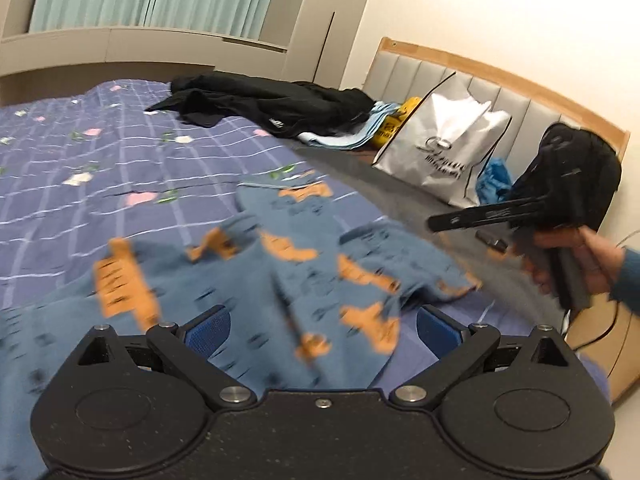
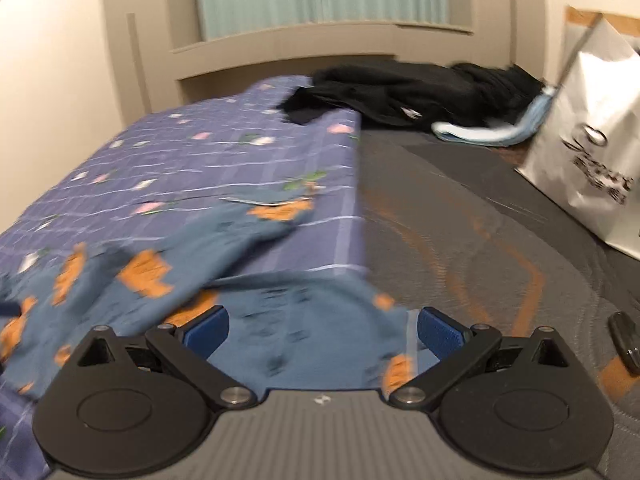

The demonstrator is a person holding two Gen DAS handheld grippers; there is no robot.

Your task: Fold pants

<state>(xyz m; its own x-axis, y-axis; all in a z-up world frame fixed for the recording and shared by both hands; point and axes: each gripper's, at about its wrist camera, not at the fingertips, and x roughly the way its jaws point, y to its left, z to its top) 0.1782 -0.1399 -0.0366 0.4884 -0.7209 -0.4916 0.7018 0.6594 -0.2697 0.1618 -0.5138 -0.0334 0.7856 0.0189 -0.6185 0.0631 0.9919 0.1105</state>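
Blue pants with an orange print (image 1: 280, 280) lie crumpled on a purple checked bedspread (image 1: 100, 168). My left gripper (image 1: 324, 326) hovers over them with its blue pads wide apart and nothing pressed between them. In the right wrist view the same pants (image 2: 280, 320) spread from the left across the bedspread's edge (image 2: 348, 220), under my right gripper (image 2: 324, 326), which is open too, with nothing between its pads. That right gripper also shows at the right of the left wrist view, held in a hand (image 1: 580, 256) above the mattress. Both views are blurred.
Black clothes (image 1: 272, 108) and a light blue cloth (image 2: 492, 132) are heaped at the far end. A white shopping bag (image 1: 444, 144) leans on the padded headboard (image 1: 500, 80). The bare grey mattress (image 2: 460, 220) carries a small dark object (image 2: 626, 340).
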